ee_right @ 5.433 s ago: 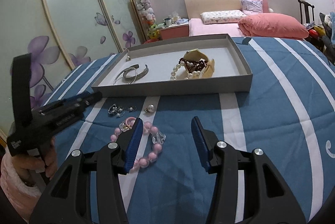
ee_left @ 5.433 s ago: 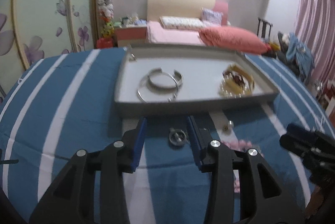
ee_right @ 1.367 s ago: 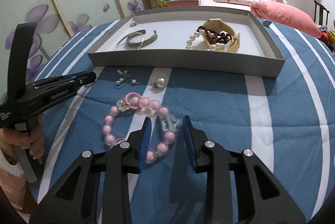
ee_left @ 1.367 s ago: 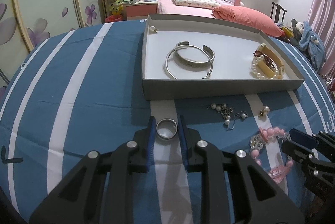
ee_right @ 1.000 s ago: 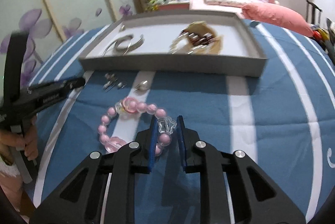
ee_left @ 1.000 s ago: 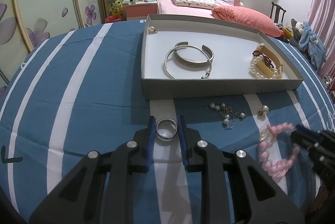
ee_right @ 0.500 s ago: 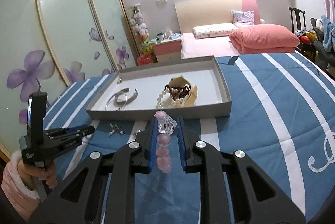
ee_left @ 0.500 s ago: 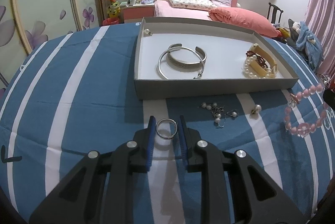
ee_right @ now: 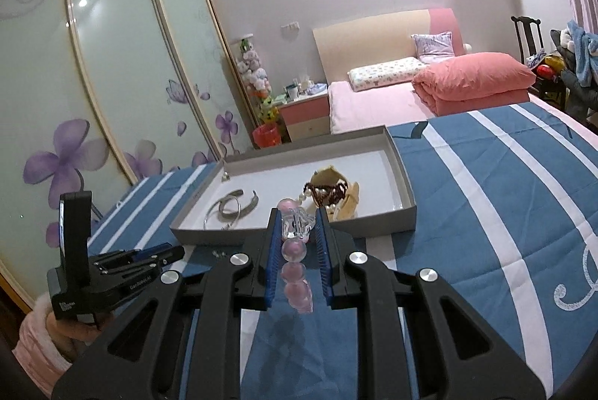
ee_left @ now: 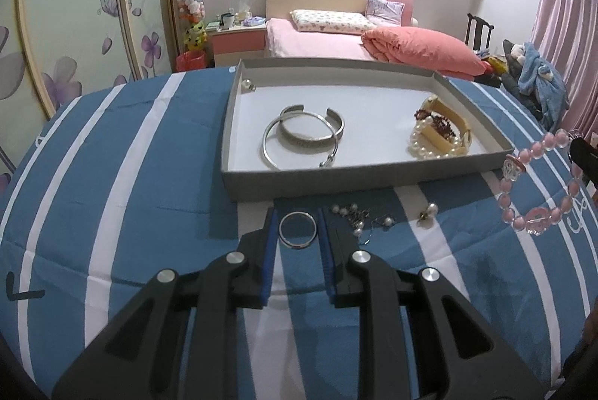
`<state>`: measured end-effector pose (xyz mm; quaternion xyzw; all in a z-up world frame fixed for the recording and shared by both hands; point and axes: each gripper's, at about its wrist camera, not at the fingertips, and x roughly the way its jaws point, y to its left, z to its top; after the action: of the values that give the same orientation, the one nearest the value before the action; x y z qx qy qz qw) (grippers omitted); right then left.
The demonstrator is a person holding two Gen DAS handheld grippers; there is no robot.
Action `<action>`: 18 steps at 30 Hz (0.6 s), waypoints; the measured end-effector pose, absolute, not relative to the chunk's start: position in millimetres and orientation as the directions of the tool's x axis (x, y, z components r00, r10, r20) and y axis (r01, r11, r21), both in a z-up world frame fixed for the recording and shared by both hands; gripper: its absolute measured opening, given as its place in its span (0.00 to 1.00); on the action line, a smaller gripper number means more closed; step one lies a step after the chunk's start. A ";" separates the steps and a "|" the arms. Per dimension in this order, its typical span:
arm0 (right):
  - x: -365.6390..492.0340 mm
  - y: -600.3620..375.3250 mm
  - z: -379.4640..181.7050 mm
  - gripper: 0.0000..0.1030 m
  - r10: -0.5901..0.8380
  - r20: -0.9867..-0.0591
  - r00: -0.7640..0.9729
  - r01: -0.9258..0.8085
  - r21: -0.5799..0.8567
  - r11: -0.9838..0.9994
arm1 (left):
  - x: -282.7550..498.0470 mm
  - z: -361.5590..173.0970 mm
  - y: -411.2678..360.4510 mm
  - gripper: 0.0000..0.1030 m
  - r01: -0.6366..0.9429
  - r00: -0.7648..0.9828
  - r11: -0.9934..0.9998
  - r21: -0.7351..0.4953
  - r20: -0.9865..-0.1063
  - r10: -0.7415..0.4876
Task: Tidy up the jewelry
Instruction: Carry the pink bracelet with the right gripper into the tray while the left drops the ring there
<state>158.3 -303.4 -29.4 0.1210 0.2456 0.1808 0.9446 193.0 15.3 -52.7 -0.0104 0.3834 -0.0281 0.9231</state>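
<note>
A silver ring is pinched between the blue pads of my left gripper, lifted just in front of the grey tray. My right gripper is shut on a clear bead of the pink bead bracelet, whose loop hangs down between the fingers. The same pink bracelet dangles at the right edge of the left wrist view. Inside the tray lie silver bangles, a pearl and bead pile and a small earring. The grey tray sits just beyond my right gripper.
Loose pearl earrings and a single pearl stud lie on the blue striped cloth in front of the tray. A hand in a pink sleeve holds the left gripper body. A bed and wardrobe stand behind.
My right gripper has lifted the pink bracelet off the cloth and tilted up toward the tray. The left gripper, holding the ring, has barely moved.
</note>
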 end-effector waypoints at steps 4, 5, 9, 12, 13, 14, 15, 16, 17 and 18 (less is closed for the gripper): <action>159.9 -306.7 -25.7 0.19 0.405 -0.396 0.824 -0.283 0.331 0.900 | 190.3 -46.8 12.5 0.21 0.047 0.727 0.998 -0.045 -0.683 -0.065; 160.4 -307.1 -25.3 0.19 0.405 -0.393 0.826 -0.284 0.332 0.899 | 189.6 -44.4 11.8 0.21 0.048 0.736 0.998 -0.047 -0.674 -0.067; 162.2 -307.3 -23.2 0.19 0.404 -0.377 0.834 -0.281 0.340 0.897 | 186.7 -35.8 9.7 0.21 0.049 0.767 0.997 -0.054 -0.638 -0.072; 162.8 -306.8 -19.3 0.19 0.398 -0.357 0.845 -0.280 0.339 0.898 | 184.7 -28.1 10.4 0.21 0.043 0.794 0.997 -0.058 -0.604 -0.069; 163.1 -306.9 -18.1 0.19 0.397 -0.350 0.849 -0.280 0.340 0.898 | 183.6 -24.9 10.7 0.21 0.039 0.806 0.997 -0.059 -0.588 -0.067; 163.5 -306.9 -15.7 0.19 0.395 -0.340 0.853 -0.281 0.339 0.898 | 182.9 -21.8 10.9 0.21 0.036 0.816 0.998 -0.059 -0.575 -0.063; 164.1 -306.7 -14.8 0.19 0.394 -0.335 0.856 -0.281 0.338 0.898 | 182.5 -18.7 11.1 0.21 0.033 0.825 0.998 -0.061 -0.561 -0.061; 165.1 -306.1 -12.9 0.19 0.390 -0.327 0.861 -0.280 0.336 0.899 | 181.9 -16.2 11.4 0.21 0.029 0.834 0.998 -0.063 -0.549 -0.059; 165.1 -305.9 -12.6 0.19 0.389 -0.322 0.863 -0.280 0.335 0.900 | 181.1 -12.9 11.4 0.21 0.024 0.845 0.998 -0.066 -0.532 -0.056; 165.9 -305.5 -11.3 0.19 0.387 -0.315 0.867 -0.280 0.334 0.900 | 180.3 -11.0 11.4 0.21 0.022 0.851 0.997 -0.067 -0.523 -0.054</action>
<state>165.9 -305.5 -11.3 0.1400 0.1903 0.1745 0.9559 180.3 11.4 -11.0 -0.0295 0.2724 -0.0198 0.9615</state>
